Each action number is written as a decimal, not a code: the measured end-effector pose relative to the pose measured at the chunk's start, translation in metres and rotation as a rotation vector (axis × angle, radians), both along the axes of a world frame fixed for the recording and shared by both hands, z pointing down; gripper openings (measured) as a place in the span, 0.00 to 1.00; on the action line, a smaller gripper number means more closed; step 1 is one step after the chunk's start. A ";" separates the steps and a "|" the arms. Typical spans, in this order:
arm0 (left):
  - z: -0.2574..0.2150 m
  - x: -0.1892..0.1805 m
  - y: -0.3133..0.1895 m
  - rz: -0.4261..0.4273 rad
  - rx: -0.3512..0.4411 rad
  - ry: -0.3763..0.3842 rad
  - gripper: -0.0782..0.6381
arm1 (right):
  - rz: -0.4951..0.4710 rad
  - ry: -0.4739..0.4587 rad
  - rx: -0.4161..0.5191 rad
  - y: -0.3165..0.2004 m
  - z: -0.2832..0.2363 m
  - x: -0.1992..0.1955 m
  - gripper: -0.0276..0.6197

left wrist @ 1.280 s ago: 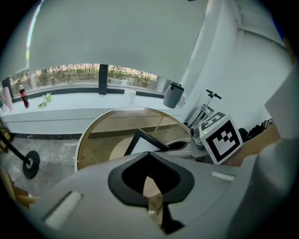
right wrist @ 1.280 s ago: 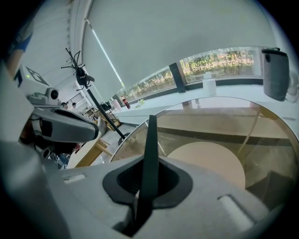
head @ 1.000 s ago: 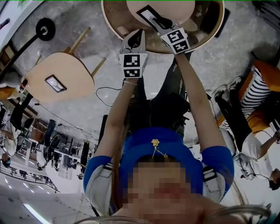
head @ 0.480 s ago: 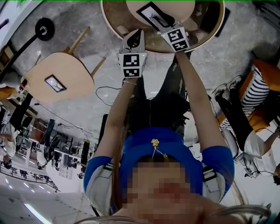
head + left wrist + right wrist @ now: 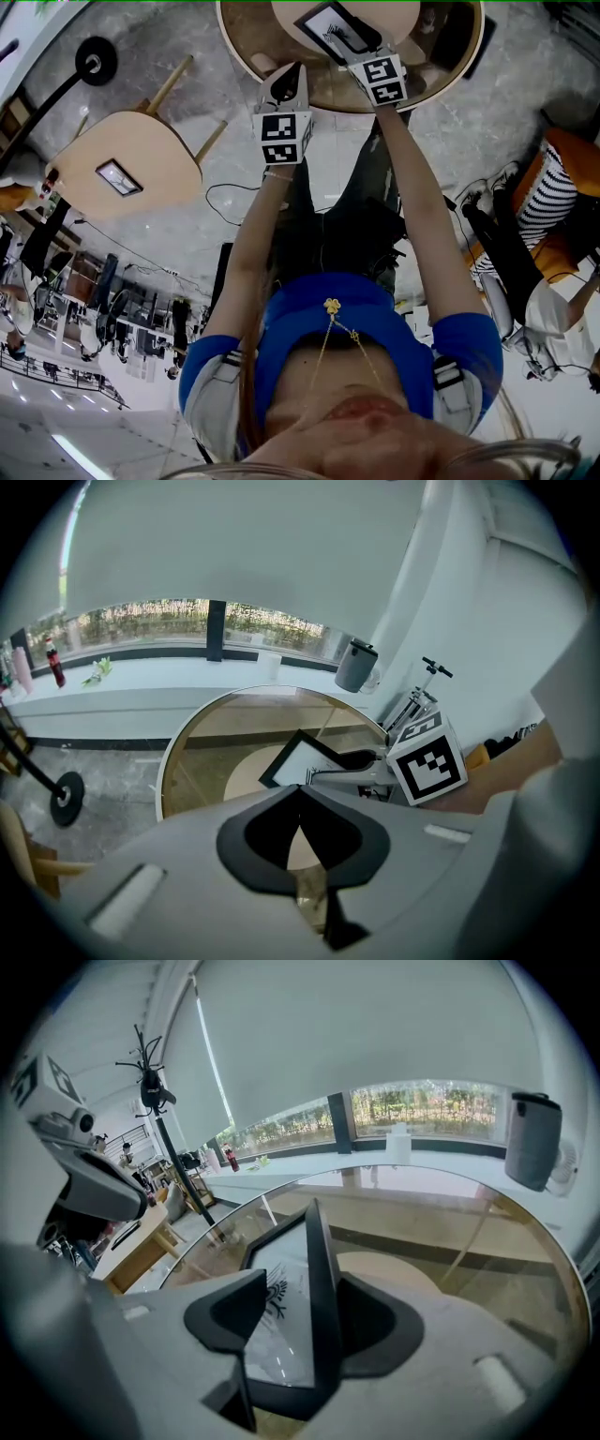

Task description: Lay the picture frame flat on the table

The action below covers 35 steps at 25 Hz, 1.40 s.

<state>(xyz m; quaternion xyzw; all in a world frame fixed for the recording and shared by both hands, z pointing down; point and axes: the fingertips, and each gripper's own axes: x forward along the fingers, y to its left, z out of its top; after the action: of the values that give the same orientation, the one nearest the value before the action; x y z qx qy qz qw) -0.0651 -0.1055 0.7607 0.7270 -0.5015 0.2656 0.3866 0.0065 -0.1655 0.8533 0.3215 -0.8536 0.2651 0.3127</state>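
The black picture frame (image 5: 336, 26) with a white print lies low over the round glass table (image 5: 450, 80); whether it rests fully flat I cannot tell. My right gripper (image 5: 361, 49) reaches over the table's near side, and its jaws are opening with the frame's (image 5: 281, 1316) edge between them. The right jaw still touches that edge, while the left jaw stands clear of the print. My left gripper (image 5: 286, 82) hovers at the table's near rim, shut and empty. From the left gripper view (image 5: 300, 791) the frame (image 5: 298, 759) and the right gripper (image 5: 354, 759) are seen ahead.
A wooden chair (image 5: 131, 169) stands on the floor at the left, by a coat stand's base (image 5: 94, 64). A seated person (image 5: 553, 216) is at the right. A grey cylinder appliance (image 5: 530, 1138) stands beyond the table, and bottles (image 5: 54, 660) line the window sill.
The frame and my right gripper have moved a little farther over the table, and the frame has tipped lower. The left gripper has hardly moved.
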 end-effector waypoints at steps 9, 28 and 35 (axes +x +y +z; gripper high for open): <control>0.003 -0.004 0.002 -0.001 -0.001 -0.020 0.10 | 0.028 -0.008 0.035 -0.008 0.010 0.003 0.44; 0.001 0.002 0.002 0.032 0.024 -0.033 0.10 | -0.023 0.043 0.063 -0.009 0.007 0.004 0.45; 0.003 0.005 0.006 0.054 0.029 -0.054 0.10 | -0.027 0.060 0.088 0.004 0.000 0.008 0.38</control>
<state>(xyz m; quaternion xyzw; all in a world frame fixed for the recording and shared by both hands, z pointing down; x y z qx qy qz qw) -0.0599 -0.0997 0.7636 0.7384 -0.4955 0.2883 0.3552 0.0148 -0.1617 0.8529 0.3311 -0.8589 0.2135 0.3272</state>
